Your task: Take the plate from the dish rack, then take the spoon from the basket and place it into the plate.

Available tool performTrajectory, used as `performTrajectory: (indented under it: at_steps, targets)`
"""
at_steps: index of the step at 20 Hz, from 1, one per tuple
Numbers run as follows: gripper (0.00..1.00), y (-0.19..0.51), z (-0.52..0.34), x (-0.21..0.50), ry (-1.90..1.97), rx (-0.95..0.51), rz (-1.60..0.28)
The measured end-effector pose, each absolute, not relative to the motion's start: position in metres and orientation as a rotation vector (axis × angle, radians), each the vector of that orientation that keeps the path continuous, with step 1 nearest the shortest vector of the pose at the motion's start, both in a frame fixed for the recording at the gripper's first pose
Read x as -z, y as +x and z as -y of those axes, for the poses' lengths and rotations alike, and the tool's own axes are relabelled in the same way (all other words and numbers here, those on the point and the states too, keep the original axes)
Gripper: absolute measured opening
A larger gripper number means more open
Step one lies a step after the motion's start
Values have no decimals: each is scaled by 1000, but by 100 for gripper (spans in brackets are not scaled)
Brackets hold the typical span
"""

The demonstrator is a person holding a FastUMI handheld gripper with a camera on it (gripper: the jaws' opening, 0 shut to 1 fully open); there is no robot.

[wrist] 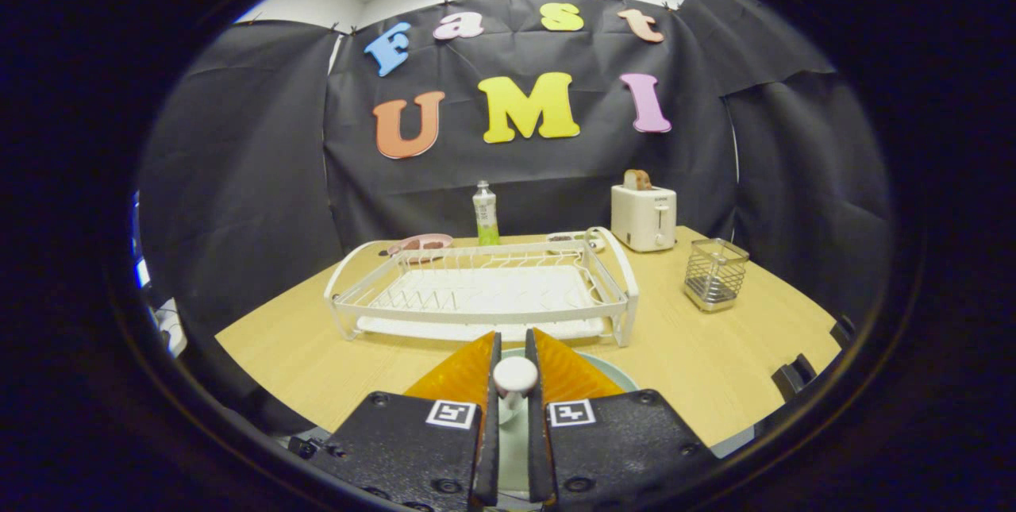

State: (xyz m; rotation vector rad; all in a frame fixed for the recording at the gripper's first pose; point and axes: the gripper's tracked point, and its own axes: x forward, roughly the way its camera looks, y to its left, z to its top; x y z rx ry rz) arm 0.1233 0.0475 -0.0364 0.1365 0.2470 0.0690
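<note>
I judged that we were in the last step. The dish rack (484, 290) stood bare of crockery in the middle of the wooden table (698, 353), and the pale green plate (611, 373) lay on the table on the near side of it, mostly hidden under the gripper (514, 365). The fingers were drawn close together and clenched on the spoon (515, 379), whose round white end stood up in the narrow gap between them, with the rest of it hanging down below. I could not tell whether that end was the bowl or the butt of the handle.

The wire basket (715, 274) was well off to the right and farther away, just right of the white toaster (644, 217); what was left inside it I could not make out.

As I read it, the next move called for lowering the spoon until it rested on the plate, then letting the fingers part so that it lay inside the rim without sliding off onto the table. The plate sat right below the fingertips, so little sideways travel seemed needed.

The gripper was held low and near the front edge of the table, pointing level toward the far wall, centred on the rack. A green bottle (486, 214) and a pink dish (421, 243) stood beyond the rack, clear of the work.
</note>
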Motion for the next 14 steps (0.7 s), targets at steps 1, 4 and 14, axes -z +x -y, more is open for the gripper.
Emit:
performTrajectory:
  at_steps: [1, 4, 14]
  targets:
    - [20, 125, -47, 39, 131, -63, -253]
    - [21, 125, -47, 48, 135, -62, -292]
    - [62, 109, 16, 12, 169, 132, -241]
